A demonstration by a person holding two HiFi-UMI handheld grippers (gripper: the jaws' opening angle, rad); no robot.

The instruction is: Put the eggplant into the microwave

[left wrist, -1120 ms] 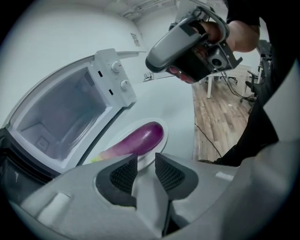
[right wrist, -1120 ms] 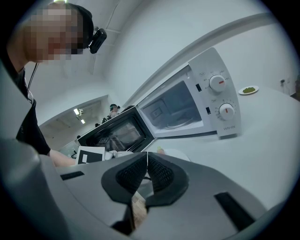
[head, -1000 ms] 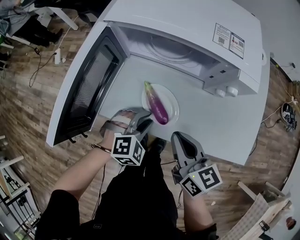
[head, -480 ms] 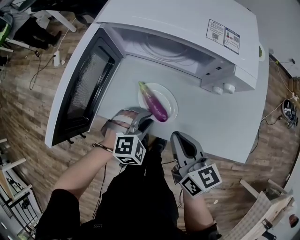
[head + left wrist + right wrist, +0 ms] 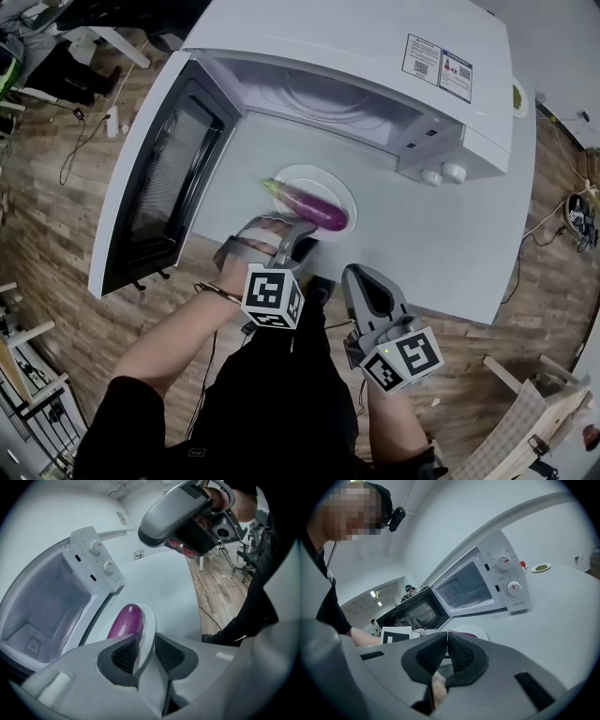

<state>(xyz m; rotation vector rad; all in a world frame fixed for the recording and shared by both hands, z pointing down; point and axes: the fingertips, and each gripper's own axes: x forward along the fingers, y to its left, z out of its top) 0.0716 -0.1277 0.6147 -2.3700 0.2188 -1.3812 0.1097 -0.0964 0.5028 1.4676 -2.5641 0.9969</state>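
**Cavity open, door walls the left**

From the plate (image 5: 321, 177), the microwave (image 5: 356, 47) cavity (image 5: 323, 98) gapes at 12 o'clock. The swung-out door (image 5: 173, 178) blocks 9 to 10 o'clock; the knob panel (image 5: 441, 161) juts at 2. Bare table (image 5: 450, 246) lies open at 3 to 4. The left gripper (image 5: 298, 234), clamped on the plate's near rim, fills 7

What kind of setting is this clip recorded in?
Probably a lab or office workspace, not a home kitchen: the microwave stands on a plain white table, and loose cables trail over the wood floor.
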